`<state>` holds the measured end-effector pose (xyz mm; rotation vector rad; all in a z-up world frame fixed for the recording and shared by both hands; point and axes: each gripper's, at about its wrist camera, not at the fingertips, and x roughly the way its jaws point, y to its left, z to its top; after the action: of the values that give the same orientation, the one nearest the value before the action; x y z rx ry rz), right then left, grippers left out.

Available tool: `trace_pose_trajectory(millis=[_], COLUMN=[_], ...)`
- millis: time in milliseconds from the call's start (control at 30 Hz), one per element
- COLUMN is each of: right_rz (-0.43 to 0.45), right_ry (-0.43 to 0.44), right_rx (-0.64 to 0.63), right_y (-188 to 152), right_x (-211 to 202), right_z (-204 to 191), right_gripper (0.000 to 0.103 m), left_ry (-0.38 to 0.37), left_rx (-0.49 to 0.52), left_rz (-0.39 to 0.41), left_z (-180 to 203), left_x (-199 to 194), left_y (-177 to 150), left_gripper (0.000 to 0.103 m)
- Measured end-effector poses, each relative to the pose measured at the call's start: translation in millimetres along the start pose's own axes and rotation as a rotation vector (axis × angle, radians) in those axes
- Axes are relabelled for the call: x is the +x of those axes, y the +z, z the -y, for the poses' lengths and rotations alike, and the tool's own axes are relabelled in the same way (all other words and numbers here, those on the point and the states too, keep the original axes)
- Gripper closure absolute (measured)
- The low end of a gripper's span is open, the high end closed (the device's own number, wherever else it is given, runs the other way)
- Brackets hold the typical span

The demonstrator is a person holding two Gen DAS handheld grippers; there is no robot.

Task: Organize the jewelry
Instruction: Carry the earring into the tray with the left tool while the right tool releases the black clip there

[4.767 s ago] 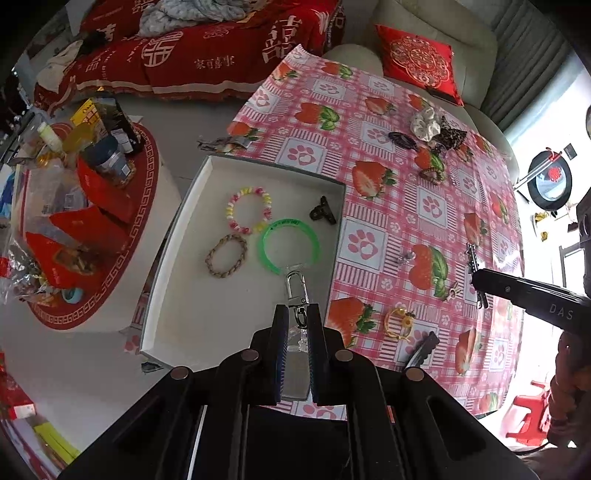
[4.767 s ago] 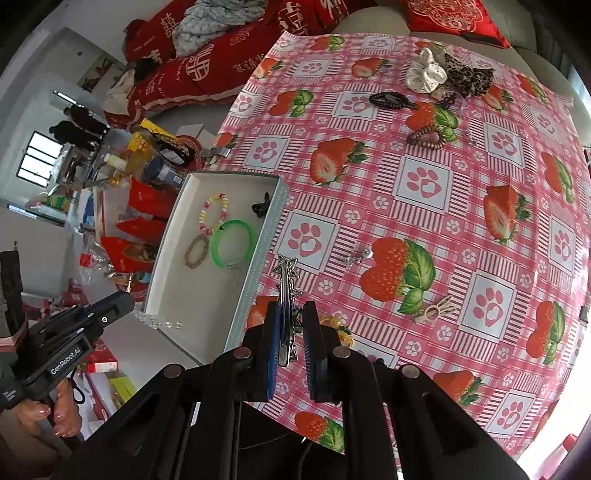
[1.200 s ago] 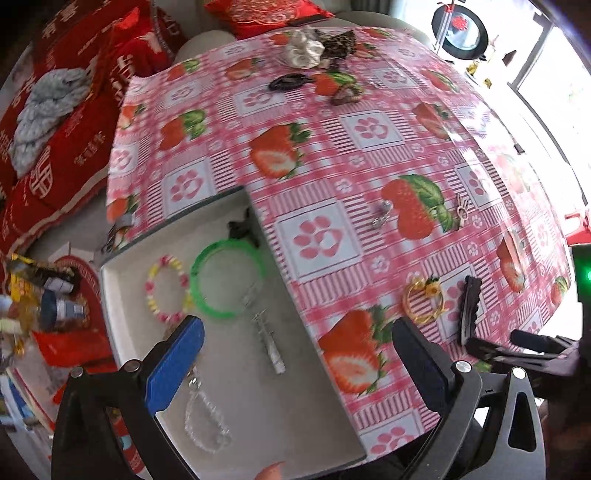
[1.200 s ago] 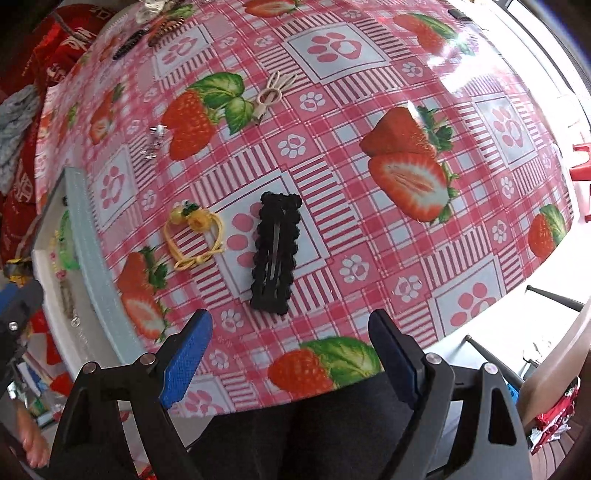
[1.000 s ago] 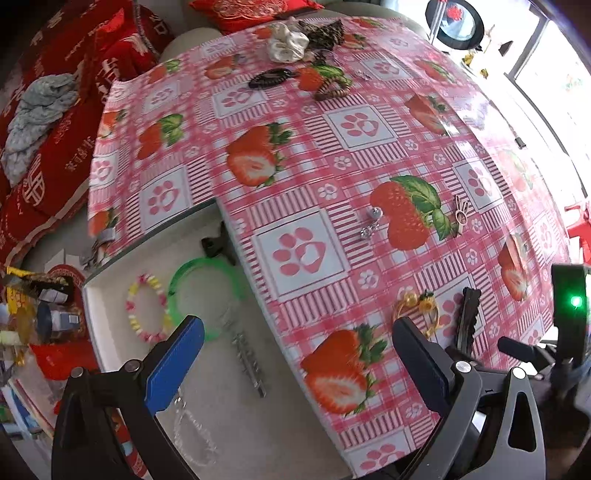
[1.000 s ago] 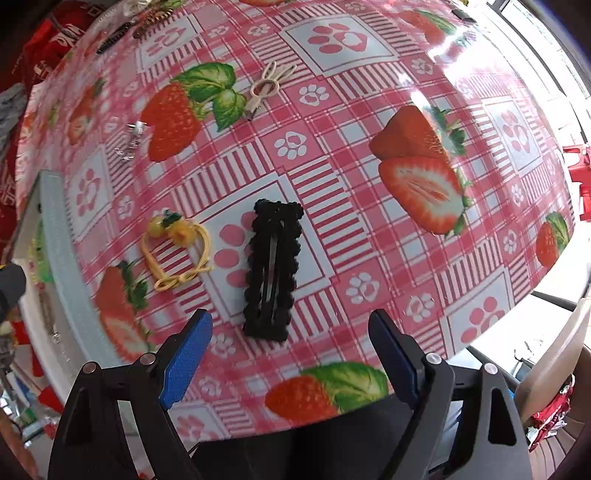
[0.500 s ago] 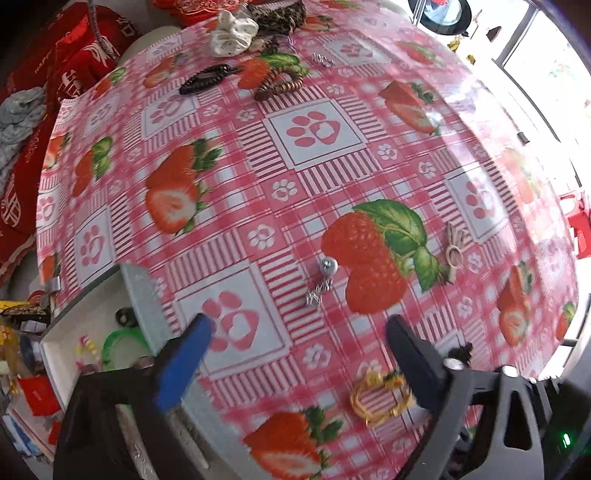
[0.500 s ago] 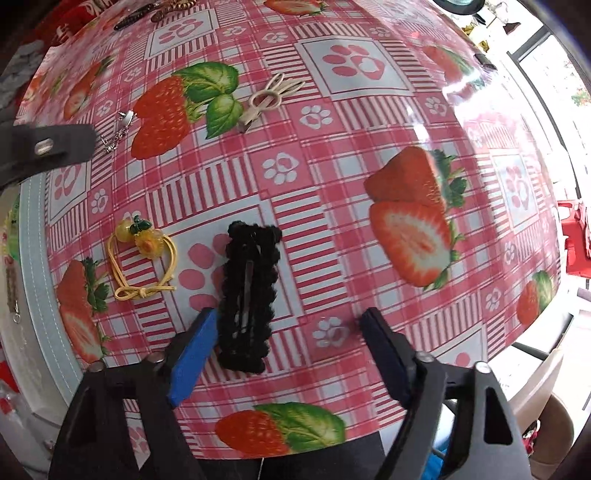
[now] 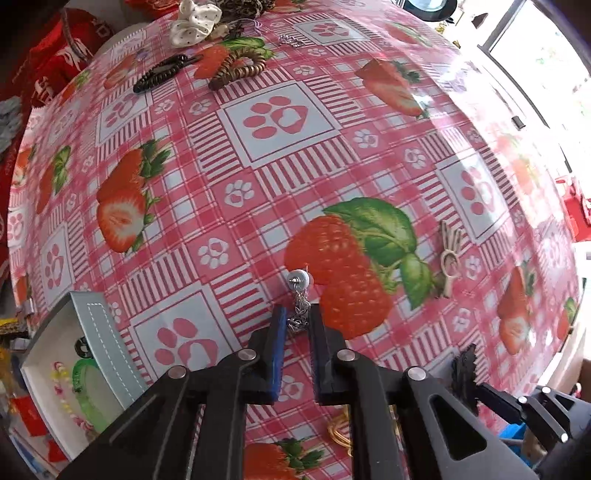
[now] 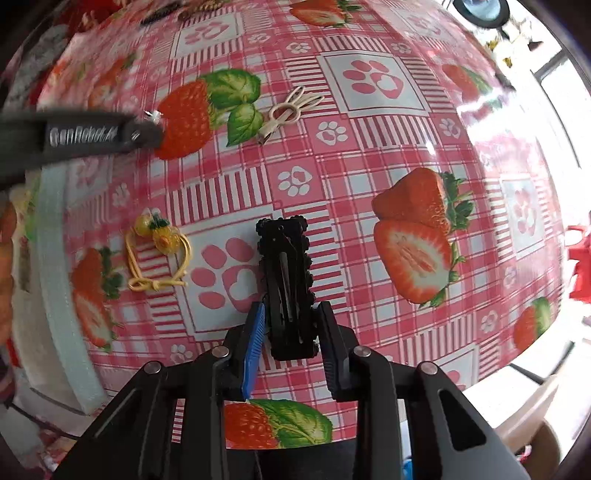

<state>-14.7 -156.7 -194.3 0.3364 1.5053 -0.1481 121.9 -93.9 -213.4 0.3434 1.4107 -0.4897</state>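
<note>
A silver drop earring lies on the strawberry tablecloth. My left gripper points straight down over it, its jaws closing, and the pads meet the earring's chain. A black beaded hair clip lies flat, its near end between the closing jaws of my right gripper, whose pads touch both sides of the clip. The left wrist view shows this clip at the lower right. An open white box at the lower left holds a green bangle and a pastel bead bracelet.
A yellow hair tie lies between the clip and the box rim. A beige clip rests by the strawberry leaf. At the far edge lie a white scrunchie, a dark clip and a brown coil tie.
My left gripper came across from over the box, sank onto the earring, and its wide jaws closed. My right gripper stayed over the black clip and closed around it.
</note>
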Motion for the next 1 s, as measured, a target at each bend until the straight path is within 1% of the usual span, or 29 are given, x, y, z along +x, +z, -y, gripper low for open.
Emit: trace_pose_trajectory(millis=[33, 100, 167, 300, 467, 633, 700, 1000], right_rz=[-0.003, -0.009, -0.007, -0.008, 0.000, 0.008, 0.013, 0.026], right_ry=[0.036, 0.097, 0.136, 0.198, 0.240, 0.254, 0.252, 0.240], right_rx=[0.025, 0.079, 0.123, 0.170, 0.178, 0.163, 0.153, 0.110], right_y=[2.5, 5.6, 8.0, 12.3, 19.3, 17.9, 19.2, 17.9], right_x=[-0.3, -2.2, -5.3, -11.7, -20.6, -21.3, -22.0, -42.4], right_z=[6.5, 17.4, 27.3, 40.1, 46.7, 46.6, 39.6, 29.7], right_gripper=[0.072, 0.072, 0.072, 0.072, 0.072, 0.072, 0.072, 0.072], left_ry=[-0.025, -0.041, -0.058, -0.097, -0.108, -0.118, -0.117, -0.121], left_rx=[-0.017, -0.033, -0.048, -0.077, -0.085, -0.103, -0.107, -0.118], left_rz=[-0.001, 0.005, 0.015, 0.038, 0.063, 0.081, 0.086, 0.111], left_z=[-1.5, -4.9, -7.8, -15.2, -21.6, -24.1, -21.8, -30.0], left_x=[-1.3, -5.3, -12.6, -29.9, -54.0, -71.7, -75.4, -94.9], left_y=[-0.5, -1.9, -5.2, -13.8, -27.0, -41.4, -43.0, -61.8], left_gripper=[0.085, 0.085, 0.085, 0.085, 0.085, 0.085, 0.085, 0.085])
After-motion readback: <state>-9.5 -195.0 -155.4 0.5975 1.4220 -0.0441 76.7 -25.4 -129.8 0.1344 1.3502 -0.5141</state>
